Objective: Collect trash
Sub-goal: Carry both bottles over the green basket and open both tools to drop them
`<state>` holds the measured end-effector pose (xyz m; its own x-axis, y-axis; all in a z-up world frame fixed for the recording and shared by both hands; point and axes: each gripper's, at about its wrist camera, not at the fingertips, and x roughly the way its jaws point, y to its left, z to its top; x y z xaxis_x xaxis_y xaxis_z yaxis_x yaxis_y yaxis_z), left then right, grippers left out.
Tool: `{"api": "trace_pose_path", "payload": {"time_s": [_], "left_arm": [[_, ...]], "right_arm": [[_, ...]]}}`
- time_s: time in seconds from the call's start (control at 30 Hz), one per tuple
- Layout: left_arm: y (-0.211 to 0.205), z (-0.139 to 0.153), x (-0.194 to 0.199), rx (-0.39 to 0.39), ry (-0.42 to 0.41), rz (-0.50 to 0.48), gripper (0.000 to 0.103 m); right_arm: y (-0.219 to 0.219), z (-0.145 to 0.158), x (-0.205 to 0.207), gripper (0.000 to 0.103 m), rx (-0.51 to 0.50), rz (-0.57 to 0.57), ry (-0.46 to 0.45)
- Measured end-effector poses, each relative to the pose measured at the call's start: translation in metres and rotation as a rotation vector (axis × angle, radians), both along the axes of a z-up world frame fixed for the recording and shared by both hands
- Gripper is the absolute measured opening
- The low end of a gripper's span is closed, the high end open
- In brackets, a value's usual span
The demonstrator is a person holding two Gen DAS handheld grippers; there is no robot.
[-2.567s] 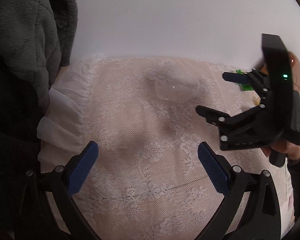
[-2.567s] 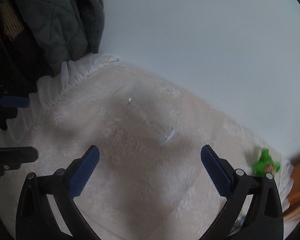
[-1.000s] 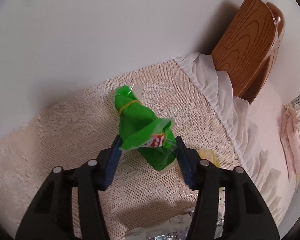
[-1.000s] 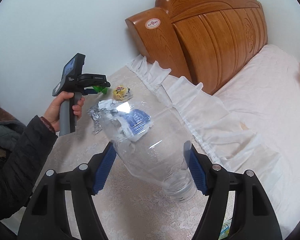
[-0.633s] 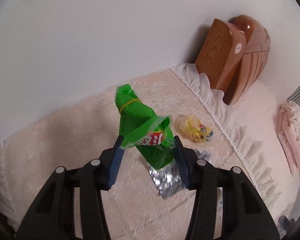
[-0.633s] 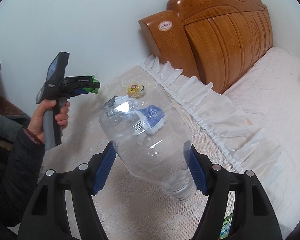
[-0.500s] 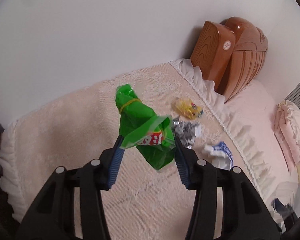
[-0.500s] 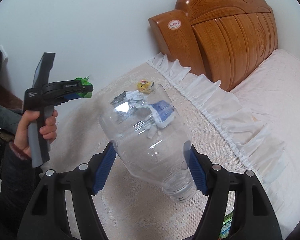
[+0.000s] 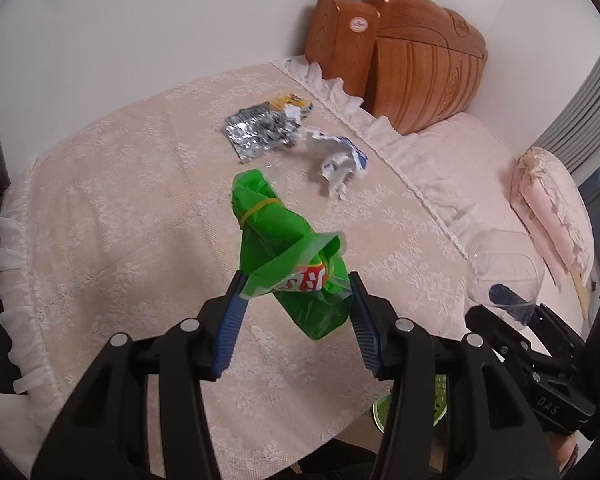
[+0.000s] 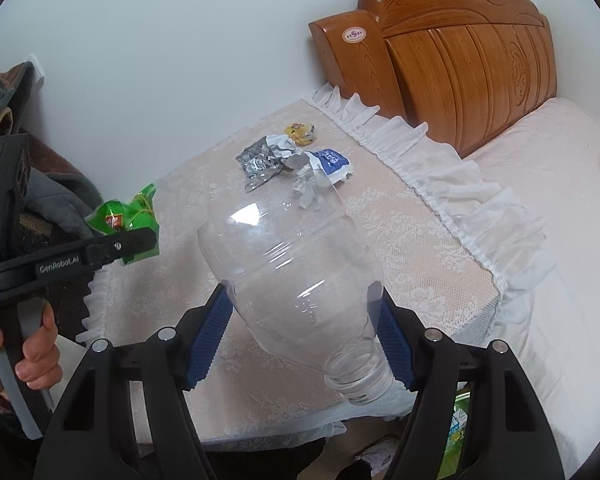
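Left hand-held gripper [image 9: 296,312] clenched on a green snack bag [image 9: 296,268], pinched across its lower printed part so the rubber-banded neck stands up and away from the blue pads. Right hand-held gripper [image 10: 304,332] clamped on a clear plastic bottle [image 10: 296,276], gripped across the shoulder with the open mouth tipped down toward the camera; probably held at the stiffest part of a thin, crushable body. Both pieces lifted clear of the lace-covered desk [image 9: 112,216], likely for carrying to a bin; something green shows below the desk's near edge, too hidden to name.

Left on the desk, all toward the wooden headboard [image 10: 460,52]: crumpled foil wrapper [image 9: 260,132], a yellow wrapper [image 9: 290,101] just beyond it and closer to the headboard, and a blue-and-white label scrap [image 9: 342,162] beside the foil.

Against half a second back: same grips on bag and bottle, but both cameras pulled farther from the headboard, the remaining litter now smaller and more distant, the bottle swung into the left view's lower right.
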<state>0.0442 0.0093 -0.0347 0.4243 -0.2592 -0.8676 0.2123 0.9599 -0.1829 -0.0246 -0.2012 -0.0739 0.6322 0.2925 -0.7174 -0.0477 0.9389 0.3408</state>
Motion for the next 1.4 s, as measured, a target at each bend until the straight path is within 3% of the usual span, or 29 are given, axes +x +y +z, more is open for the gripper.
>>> {"api": "trace_pose_path", "payload": {"time_s": [0.3,0.5,0.63,0.8,1.07,1.13,1.2,1.4], "left_arm": [[-0.047,-0.005,-0.025,0.007,0.008,-0.133,0.049],[-0.09,-0.015,-0.041,0.025,0.027,-0.273,0.049],[-0.127,-0.028,-0.058,0.026,0.057,-0.391,0.049],[-0.169,-0.041,-0.086,0.046,0.079,-0.526,0.049],[-0.209,-0.052,-0.115,0.081,0.105,-0.628,0.05],[-0.217,-0.054,-0.121,0.087,0.111,-0.64,0.05],[-0.223,-0.057,-0.125,0.095,0.113,-0.648,0.05],[-0.233,-0.062,-0.134,0.115,0.123,-0.662,0.05]], "right_arm": [[-0.021,0.0,-0.026,0.07,-0.017,-0.062,-0.024],[-0.049,-0.007,-0.057,0.07,-0.066,-0.16,0.005],[-0.079,-0.026,-0.097,0.07,-0.121,-0.268,0.07],[-0.114,-0.059,-0.144,0.07,-0.11,-0.384,0.178],[-0.147,-0.096,-0.182,0.071,-0.102,-0.462,0.252],[-0.153,-0.107,-0.185,0.076,-0.097,-0.46,0.284],[-0.156,-0.111,-0.186,0.094,-0.122,-0.489,0.296],[-0.173,-0.119,-0.193,0.1,-0.134,-0.514,0.322]]}}
